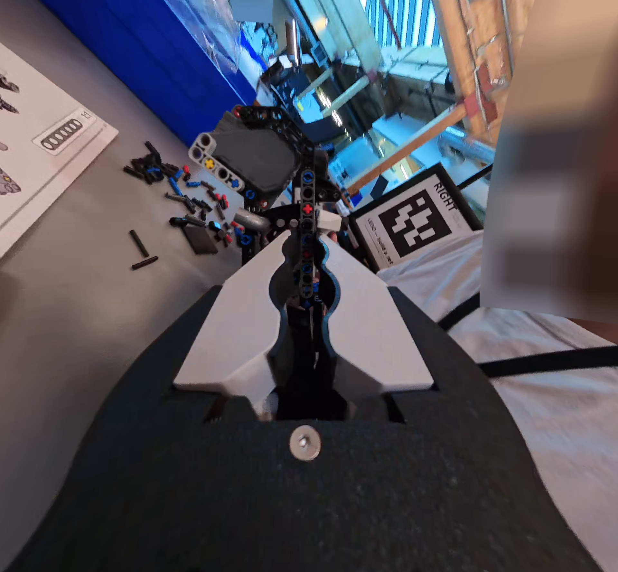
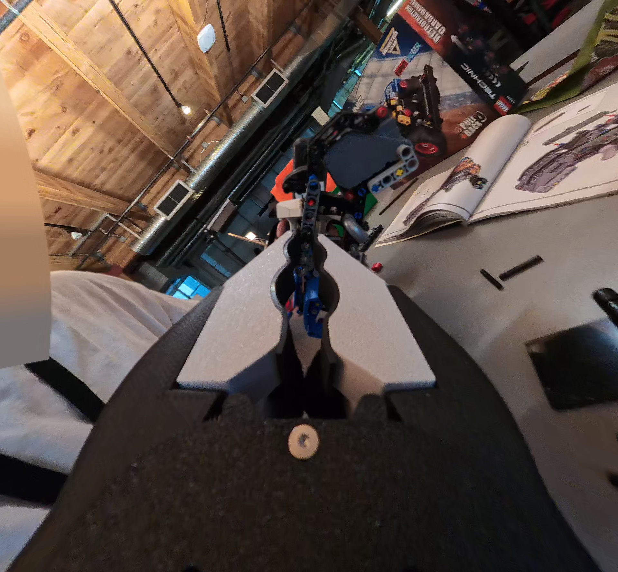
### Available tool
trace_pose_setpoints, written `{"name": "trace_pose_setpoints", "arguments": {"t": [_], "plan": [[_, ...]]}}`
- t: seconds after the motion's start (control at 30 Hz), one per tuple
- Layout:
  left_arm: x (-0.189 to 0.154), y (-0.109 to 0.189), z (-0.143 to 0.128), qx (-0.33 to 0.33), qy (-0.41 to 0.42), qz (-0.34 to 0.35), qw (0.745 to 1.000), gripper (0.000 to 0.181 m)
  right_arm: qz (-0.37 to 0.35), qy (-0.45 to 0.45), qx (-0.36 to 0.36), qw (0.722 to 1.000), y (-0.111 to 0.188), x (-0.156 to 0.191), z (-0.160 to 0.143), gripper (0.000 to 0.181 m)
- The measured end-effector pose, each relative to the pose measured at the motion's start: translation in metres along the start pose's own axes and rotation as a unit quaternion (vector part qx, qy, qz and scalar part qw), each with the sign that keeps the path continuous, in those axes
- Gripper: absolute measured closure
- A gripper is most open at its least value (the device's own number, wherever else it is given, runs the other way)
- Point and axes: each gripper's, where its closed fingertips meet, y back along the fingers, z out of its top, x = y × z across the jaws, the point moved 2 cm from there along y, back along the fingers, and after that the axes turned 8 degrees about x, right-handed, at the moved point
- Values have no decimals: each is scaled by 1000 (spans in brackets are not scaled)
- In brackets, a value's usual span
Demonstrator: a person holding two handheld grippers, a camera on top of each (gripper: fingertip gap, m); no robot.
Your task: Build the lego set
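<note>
Tabletop (image 1: 83, 288): grey, bare toward 7 o'clock in the left wrist view.
Instruction booklet (image 2: 521, 168): one, open, 2 o'clock.
Lego model (image 1: 264, 161): one, held aloft between both grippers.
Left gripper (image 1: 306, 248): jaws closed on model's beam.
Right gripper (image 2: 306, 248): jaws likewise.
Loose pins (image 1: 197, 194): many, 10 o'clock.

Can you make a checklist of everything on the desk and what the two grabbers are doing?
Surface: grey table, mostly bare near the grippers.
Job's things: half-built model held up off the table; open booklet; set box standing behind it.
Clutter: pile of small pins in black, blue and red; two loose black pins; one red pin.
Grippers: left gripper shut on the model's black beam; right gripper also shut on the model.
Cables: nothing seen.
Surroundings: blue board, wooden ceiling, silver duct.
</note>
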Motion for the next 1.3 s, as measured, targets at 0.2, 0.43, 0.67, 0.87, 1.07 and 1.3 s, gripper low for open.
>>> {"name": "trace_pose_setpoints", "arguments": {"t": [0.2,0.43,0.67,0.87,1.07,1.3], "plan": [[-7,-4,-14,-56,13,-19,998,176,6,18,21,1000,-9,5,-7,176],[-8,-8,-26,-83,29,-24,996,176,5,17,26,1000,-6,7,-14,176],[-15,-29,-51,-11,-9,-13,1000,176,42,-17,43,998,-2,10,-16,176],[-11,-23,-49,-16,-28,14,999,176,28,-7,94,995,0,7,-24,176],[-8,-23,-53,-7,-28,4,1000,176,53,-45,140,988,3,4,-29,175],[-5,-26,-56,3,-32,11,999,176,45,-45,165,984,6,1,-33,175]]}}
